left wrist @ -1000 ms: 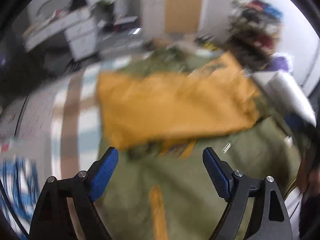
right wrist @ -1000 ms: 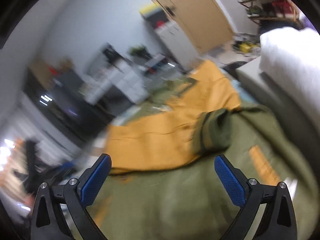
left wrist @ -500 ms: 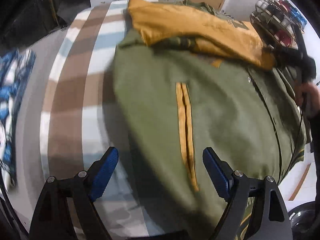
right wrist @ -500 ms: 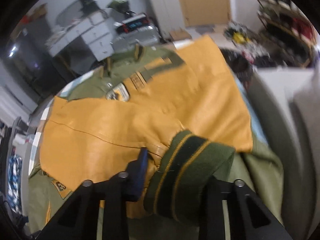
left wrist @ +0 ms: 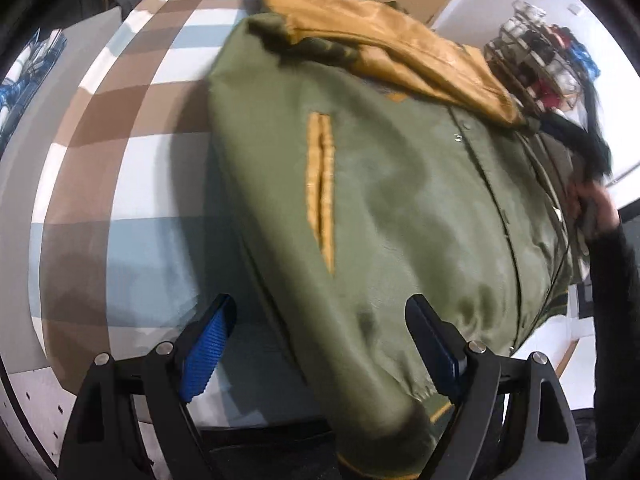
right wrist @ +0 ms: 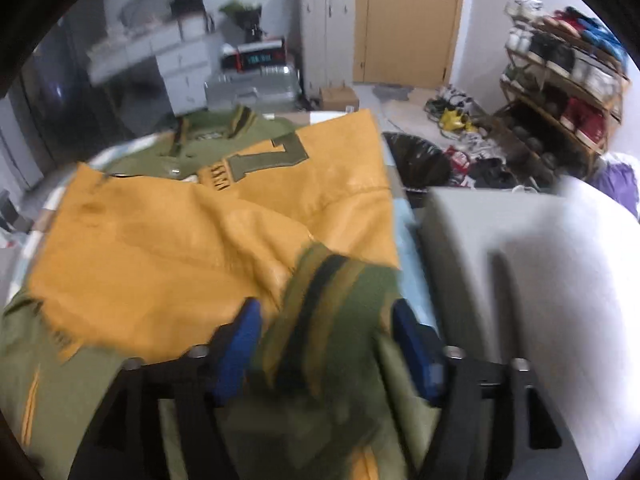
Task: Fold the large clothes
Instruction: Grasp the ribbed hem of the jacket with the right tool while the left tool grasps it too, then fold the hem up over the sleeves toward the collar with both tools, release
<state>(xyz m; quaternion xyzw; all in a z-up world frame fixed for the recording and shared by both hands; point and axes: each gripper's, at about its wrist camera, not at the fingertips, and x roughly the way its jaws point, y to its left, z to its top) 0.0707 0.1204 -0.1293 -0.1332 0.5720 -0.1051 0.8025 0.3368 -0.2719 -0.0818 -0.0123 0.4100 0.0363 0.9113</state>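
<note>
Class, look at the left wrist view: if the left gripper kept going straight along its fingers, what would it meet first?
Probably the olive-green satin jacket lying on the checked bedspread, near its hem; the left gripper is open, though depth is uncertain.

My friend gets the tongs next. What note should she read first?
Left tongs: open, empty, above the jacket's bottom hem near the bed edge.
Right tongs: jaws have just been opening; the striped cuff lies between them, released.
Jacket: spread front-up on the checked bedspread; both yellow sleeves are folded across the chest.
Done: sleeves in.
Left: probably fold the green body, bringing the hem up toward the collar, then smooth it.
</note>
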